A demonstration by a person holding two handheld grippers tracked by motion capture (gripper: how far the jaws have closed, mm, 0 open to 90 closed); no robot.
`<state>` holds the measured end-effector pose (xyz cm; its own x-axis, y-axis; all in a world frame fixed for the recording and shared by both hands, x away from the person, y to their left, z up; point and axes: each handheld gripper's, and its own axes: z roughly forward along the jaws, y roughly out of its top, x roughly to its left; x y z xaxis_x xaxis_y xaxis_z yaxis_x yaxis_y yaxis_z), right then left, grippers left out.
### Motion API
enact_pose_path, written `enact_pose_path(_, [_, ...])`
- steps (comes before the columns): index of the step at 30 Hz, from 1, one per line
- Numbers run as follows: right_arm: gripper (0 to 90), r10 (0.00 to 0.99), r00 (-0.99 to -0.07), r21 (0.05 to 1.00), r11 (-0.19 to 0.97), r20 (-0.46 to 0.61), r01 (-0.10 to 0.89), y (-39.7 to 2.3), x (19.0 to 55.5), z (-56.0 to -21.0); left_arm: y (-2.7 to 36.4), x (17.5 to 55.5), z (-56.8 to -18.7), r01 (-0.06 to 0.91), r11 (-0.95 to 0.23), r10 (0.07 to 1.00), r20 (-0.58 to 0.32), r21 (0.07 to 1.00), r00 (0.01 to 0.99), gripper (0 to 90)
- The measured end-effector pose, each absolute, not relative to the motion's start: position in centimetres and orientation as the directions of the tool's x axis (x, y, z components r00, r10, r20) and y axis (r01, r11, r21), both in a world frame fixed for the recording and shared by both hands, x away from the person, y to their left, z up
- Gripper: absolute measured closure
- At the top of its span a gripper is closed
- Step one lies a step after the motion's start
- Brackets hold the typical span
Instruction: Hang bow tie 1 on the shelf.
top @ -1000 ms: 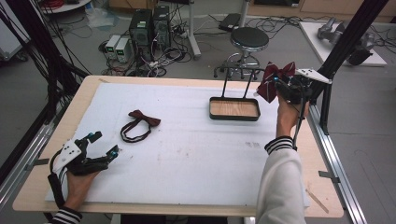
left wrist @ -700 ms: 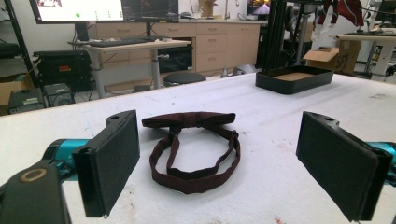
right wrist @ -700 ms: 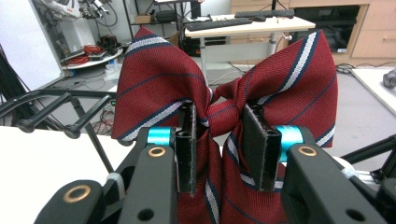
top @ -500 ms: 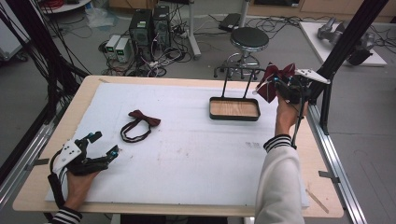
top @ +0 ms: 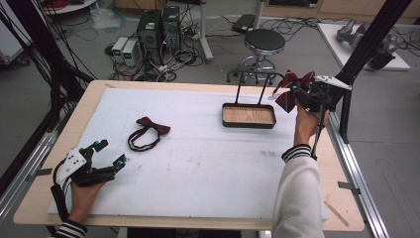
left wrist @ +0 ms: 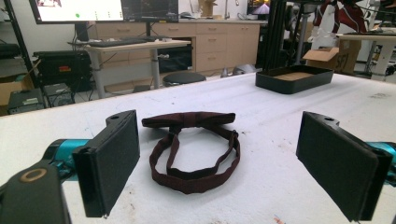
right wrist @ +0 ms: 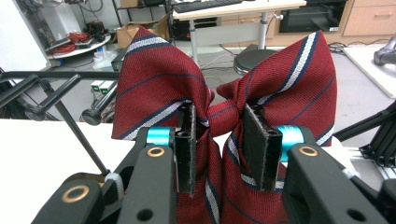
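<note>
A: Right hand (top: pixel 303 125) raised past the right end of the black tray (top: pixel 248 115), forearm in a white sleeve (top: pixel 296 188) reaching up from the table's near edge, striped cuff at the wrist. Right gripper (top: pixel 298 95) held up above and just right of the tray, off the table surface.

B: And pinching what?

A: Clamped on the knot of a red striped bow tie (right wrist: pixel 219 93), jaws pressed in on both sides of the middle. Wings fanned out left and right above the jaws, white and navy stripes across the red cloth. Seen from the high view as a dark red bundle (top: pixel 292 88) beside the tray's two upright black rods.

B: Left side?

A: Left hand (top: pixel 81 196) low on the white table cover (top: pixel 208 158), well to the left of the tray and nearer the table's front edge, palm wrapped around the gripper body from below. Left gripper (top: pixel 110 152) lying close to the surface, pointed toward the tray's side of the table, jaws spread wide with nothing between them.

B: Anything ahead of it?

A: Dark maroon bow tie (left wrist: pixel 189 120) flat on the cover, strap looped in a ring toward the gripper, lying between the left gripper and the tray, well apart from both. Tray with a wooden floor, sitting far across the cover.
</note>
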<state>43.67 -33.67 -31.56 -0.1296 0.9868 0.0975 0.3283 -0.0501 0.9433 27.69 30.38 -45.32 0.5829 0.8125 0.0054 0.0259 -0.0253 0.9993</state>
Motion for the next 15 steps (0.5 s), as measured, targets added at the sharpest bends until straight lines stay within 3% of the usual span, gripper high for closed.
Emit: enact_pose_path(15, [67.2, 0.984, -0.154, 0.932, -0.024, 0.085, 0.361, -33.4, 43.5, -32.6, 30.4, 27.7, -45.3, 0.021, -0.028, 0.813, 0.010, 0.999, 0.582, 13.8])
